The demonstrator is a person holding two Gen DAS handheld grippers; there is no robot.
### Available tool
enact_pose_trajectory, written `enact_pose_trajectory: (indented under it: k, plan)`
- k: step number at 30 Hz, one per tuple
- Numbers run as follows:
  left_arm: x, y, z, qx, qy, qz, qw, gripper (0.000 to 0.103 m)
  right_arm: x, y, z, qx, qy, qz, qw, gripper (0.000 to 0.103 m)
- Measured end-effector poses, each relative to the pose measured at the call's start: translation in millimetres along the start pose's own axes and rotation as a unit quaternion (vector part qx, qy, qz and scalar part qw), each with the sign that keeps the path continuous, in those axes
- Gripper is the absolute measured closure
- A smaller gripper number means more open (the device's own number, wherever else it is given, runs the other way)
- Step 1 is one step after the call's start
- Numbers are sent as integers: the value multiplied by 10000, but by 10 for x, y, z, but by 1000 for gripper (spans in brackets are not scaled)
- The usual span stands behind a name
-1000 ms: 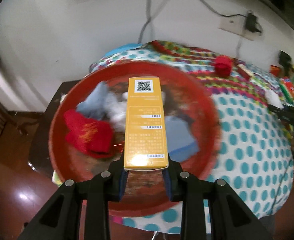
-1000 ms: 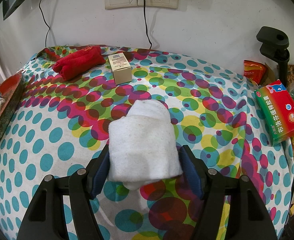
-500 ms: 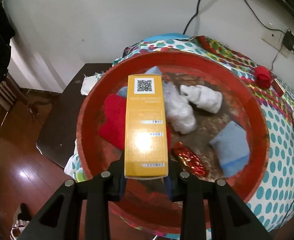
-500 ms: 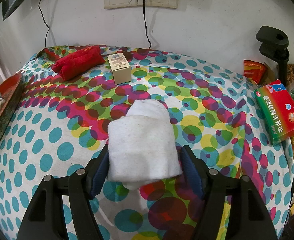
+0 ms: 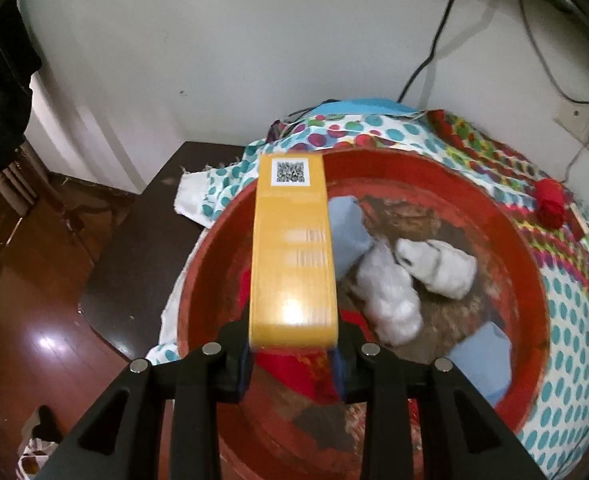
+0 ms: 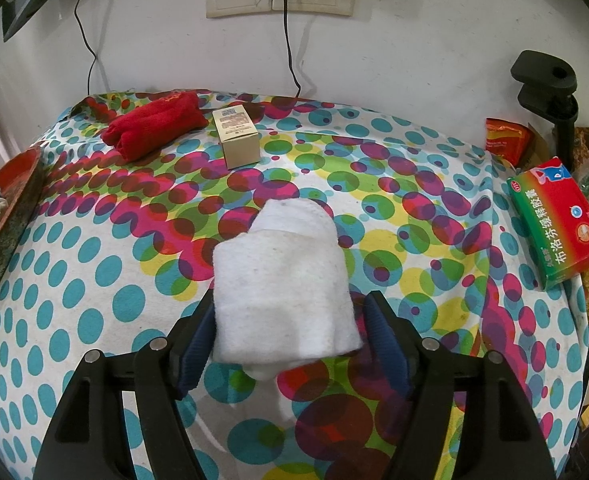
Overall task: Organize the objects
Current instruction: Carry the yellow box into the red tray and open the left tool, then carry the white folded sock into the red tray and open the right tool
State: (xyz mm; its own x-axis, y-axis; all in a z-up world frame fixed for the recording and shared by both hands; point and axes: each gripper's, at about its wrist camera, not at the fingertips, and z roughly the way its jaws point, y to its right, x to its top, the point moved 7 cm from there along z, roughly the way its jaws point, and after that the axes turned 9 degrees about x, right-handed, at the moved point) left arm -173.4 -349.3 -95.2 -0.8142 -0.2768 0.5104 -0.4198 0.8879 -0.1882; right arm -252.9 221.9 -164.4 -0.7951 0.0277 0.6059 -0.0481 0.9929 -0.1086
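The left gripper [image 5: 292,354] has its jaws clamped on a yellow box [image 5: 292,256] above the red basin [image 5: 534,280]; the right gripper's [image 6: 286,336] jaws hold a white towel [image 6: 284,284], red towel [image 6: 154,124] at 11 o'clock.

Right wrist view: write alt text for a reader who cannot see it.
The right gripper holds a folded white cloth between its fingers, above a polka-dot tablecloth. Farther back lie a red rolled towel and a small beige box; a red-and-green medicine box sits at right.
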Motion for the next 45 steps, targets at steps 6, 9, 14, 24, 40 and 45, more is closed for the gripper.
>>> enact_pose_trajectory:
  k: [6,9,14,24,40,45]
  plan:
    - [11,-47,131,122,-214,-264,9993,51,3,6,0,8,-1,-3,10000,32]
    - [-46,-96,128,178,-166,-427,9988,50,0,29,1,2,-2,1,10000,31]
    - [-169,-153,41,99,-92,-541,9984,50,-14,77,-8,-18,-7,5,10000,29]
    - [-570,4,-443,216,314,-113,9992,50,-17,113,-10,-55,-20,30,10000,27]
    - [-885,989,-736,-229,954,-77,9951,50,-2,106,-7,-79,-25,48,10000,26]
    - [-946,1002,-609,-212,873,70,9959,50,13,67,-36,25,48,-25,10000,44]
